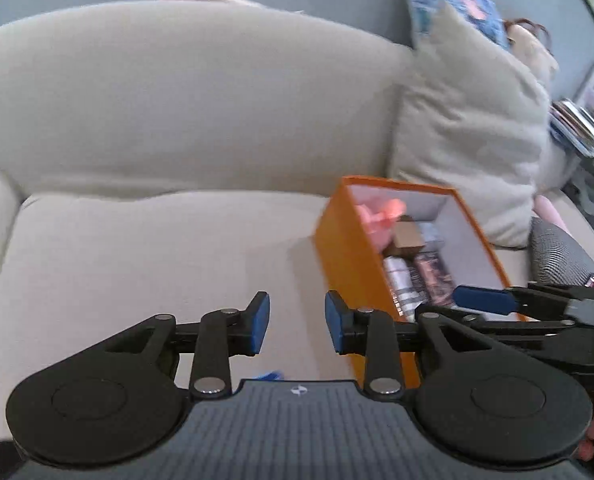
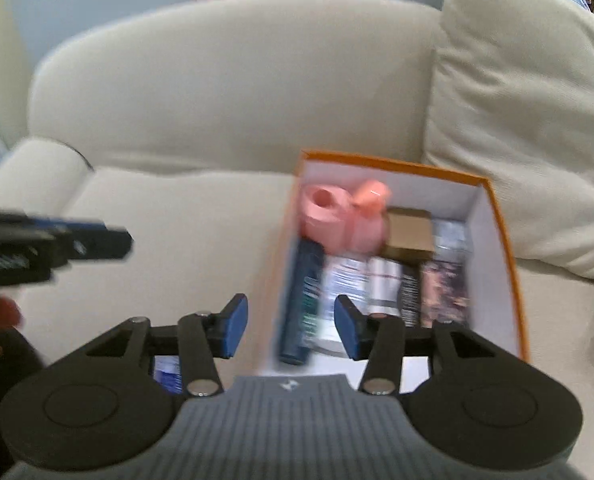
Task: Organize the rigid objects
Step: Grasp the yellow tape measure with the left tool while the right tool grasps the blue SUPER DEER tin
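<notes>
My left hand-held gripper (image 1: pixel 297 326) hangs over the sofa seat (image 1: pixel 157 256), jaws narrow w/ nothing between; orange box (image 1: pixel 347 256) just right of it. Right hand-held gripper (image 2: pixel 291 330) sits over the box's near-left corner, jaws partly apart, empty; dark blue can (image 2: pixel 303 296) lies below it. Labels too blurred to read.

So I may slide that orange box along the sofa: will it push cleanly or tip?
The orange box looks like stiff card, so it probably holds its shape. It is packed with items such as the dark tube, so likely weighty. On the soft sofa cushion it may drag or tilt.
</notes>
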A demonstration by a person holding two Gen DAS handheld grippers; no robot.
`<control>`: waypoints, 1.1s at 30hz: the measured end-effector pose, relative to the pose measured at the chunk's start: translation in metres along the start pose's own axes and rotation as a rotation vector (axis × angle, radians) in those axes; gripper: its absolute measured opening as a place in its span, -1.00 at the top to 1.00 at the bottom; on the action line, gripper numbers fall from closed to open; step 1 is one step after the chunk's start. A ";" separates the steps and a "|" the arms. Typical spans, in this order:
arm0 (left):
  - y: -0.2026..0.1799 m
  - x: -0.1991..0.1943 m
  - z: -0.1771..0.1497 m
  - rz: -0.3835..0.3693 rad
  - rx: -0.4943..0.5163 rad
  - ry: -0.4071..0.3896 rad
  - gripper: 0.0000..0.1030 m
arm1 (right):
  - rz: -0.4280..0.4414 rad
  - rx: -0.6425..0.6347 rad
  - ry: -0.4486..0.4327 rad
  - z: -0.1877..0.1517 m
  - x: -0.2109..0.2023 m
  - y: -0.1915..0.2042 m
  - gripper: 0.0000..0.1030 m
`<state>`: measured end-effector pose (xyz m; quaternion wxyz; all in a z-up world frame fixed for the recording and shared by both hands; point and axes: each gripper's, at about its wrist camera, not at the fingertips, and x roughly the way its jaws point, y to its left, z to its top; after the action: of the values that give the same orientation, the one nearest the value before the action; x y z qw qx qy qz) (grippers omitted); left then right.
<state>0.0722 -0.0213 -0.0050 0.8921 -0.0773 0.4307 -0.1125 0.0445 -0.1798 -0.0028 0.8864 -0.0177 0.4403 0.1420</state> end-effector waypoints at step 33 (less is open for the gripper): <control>0.075 0.099 -0.074 0.150 -0.242 0.347 -0.59 | 0.015 -0.060 0.260 -0.086 0.120 0.098 -0.20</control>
<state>0.0837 0.0217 -0.1427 0.7947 -0.1311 0.5927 -0.0051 0.0207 -0.0712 -0.1402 0.8197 -0.0591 0.5473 0.1581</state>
